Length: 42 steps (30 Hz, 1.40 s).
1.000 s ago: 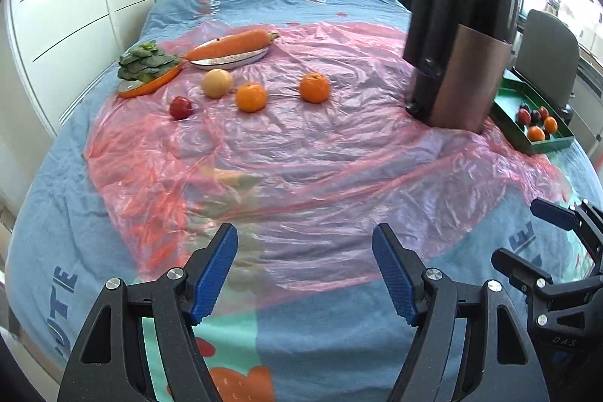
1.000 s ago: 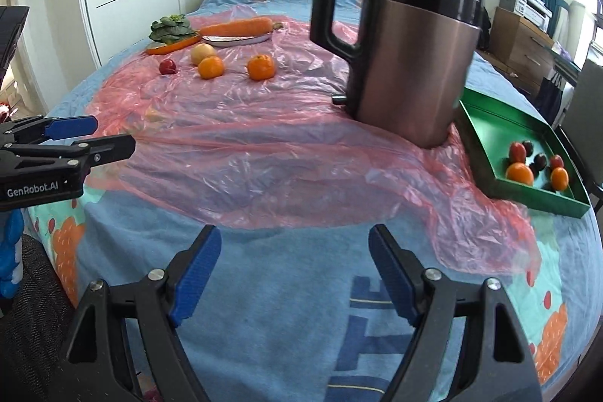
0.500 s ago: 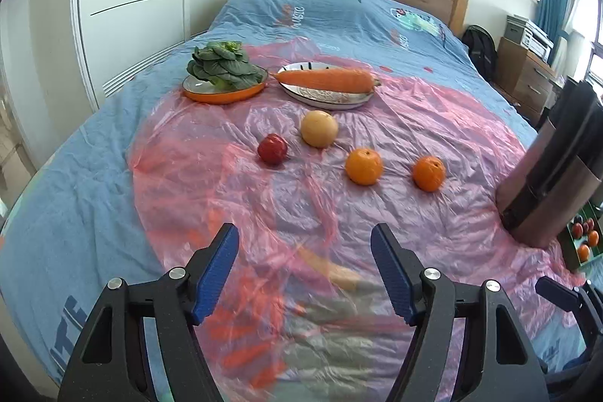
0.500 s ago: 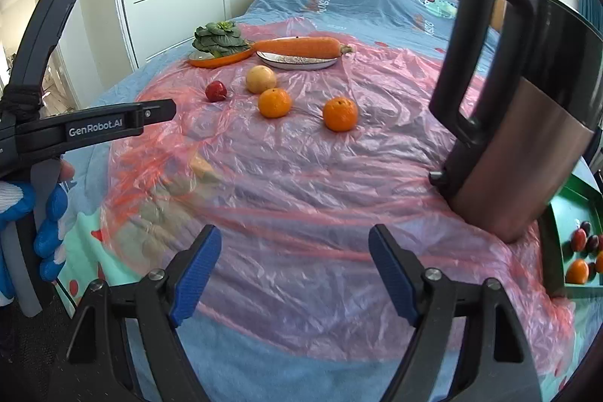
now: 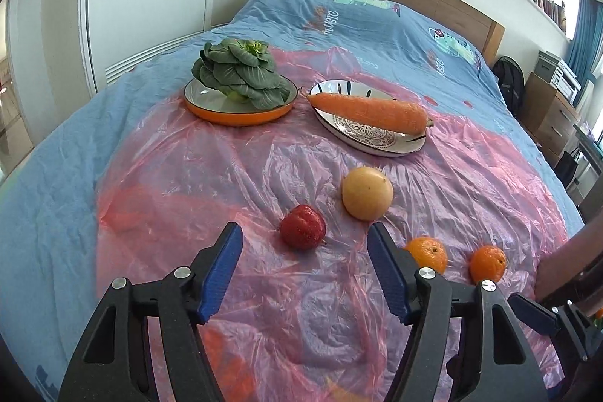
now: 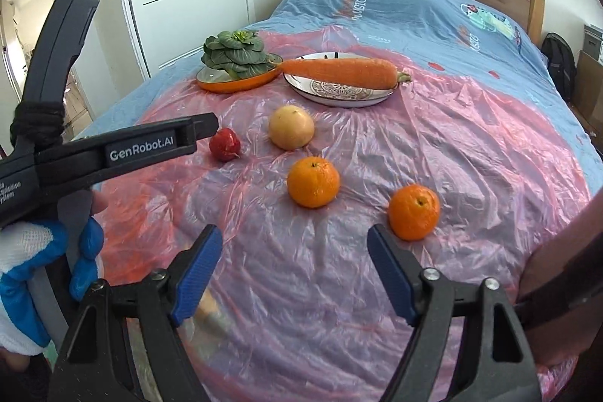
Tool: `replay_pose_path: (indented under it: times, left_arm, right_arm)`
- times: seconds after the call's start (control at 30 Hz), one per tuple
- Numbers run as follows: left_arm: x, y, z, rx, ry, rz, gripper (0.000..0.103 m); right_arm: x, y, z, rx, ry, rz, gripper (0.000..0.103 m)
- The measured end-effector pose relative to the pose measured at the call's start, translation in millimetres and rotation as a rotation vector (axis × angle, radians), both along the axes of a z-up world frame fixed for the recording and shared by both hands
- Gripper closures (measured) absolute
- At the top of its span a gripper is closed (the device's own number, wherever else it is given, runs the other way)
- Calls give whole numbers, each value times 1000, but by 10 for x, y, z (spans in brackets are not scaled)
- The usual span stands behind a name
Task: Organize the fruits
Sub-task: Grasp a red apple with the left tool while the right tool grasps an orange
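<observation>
Your left gripper (image 5: 303, 247) is closing, nothing pinched yet, small round red fruit (image 5: 302, 226) at twelve o'clock; right gripper (image 6: 294, 243) gapes empty.

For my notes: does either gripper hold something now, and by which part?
Nothing is held. The left gripper, jaws closing, is short of the small red fruit; the right gripper is open and empty.

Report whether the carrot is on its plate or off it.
On: the carrot lies across the patterned plate, both ends overhanging the rim.
</observation>
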<state>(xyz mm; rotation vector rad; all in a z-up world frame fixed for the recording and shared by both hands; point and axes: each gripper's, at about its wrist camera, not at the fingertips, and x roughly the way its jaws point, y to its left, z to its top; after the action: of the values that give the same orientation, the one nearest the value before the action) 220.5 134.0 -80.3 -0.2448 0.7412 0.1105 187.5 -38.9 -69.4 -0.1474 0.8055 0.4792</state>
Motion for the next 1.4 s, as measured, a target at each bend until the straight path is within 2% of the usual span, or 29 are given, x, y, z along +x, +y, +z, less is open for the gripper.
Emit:
replay_pose_path:
  times: [0.27, 0.47, 0.53, 0.77, 0.87, 0.93, 1.0, 1.4]
  left_arm:
    - [239, 66, -316, -25, 53, 14, 48]
    - [296, 129, -402, -46, 62, 18, 50]
    - [302, 128, -411, -42, 64, 19, 50]
    - [334, 67, -475, -4, 89, 2, 51]
    - [338, 65, -471, 2, 86, -5, 56]
    - [337, 61, -465, 9, 82, -7, 67]
    - [339, 58, -468, 14, 83, -8, 73]
    - [291, 72, -405, 15, 63, -4, 74]
  right_arm:
    - [496, 115, -251, 9, 34, -8, 0]
    - [724, 150, -379, 38, 64, -12, 8]
    - [751, 166, -415, 44, 71, -6, 16]
    - [756, 218, -494, 46, 56, 1, 24]
    - [756, 201, -505, 55, 50, -9, 35]
    - [759, 183, -520, 62, 51, -14, 43]
    - [752, 170, -520, 69, 48, -15, 44]
    - [685, 120, -472, 88, 25, -26, 45]
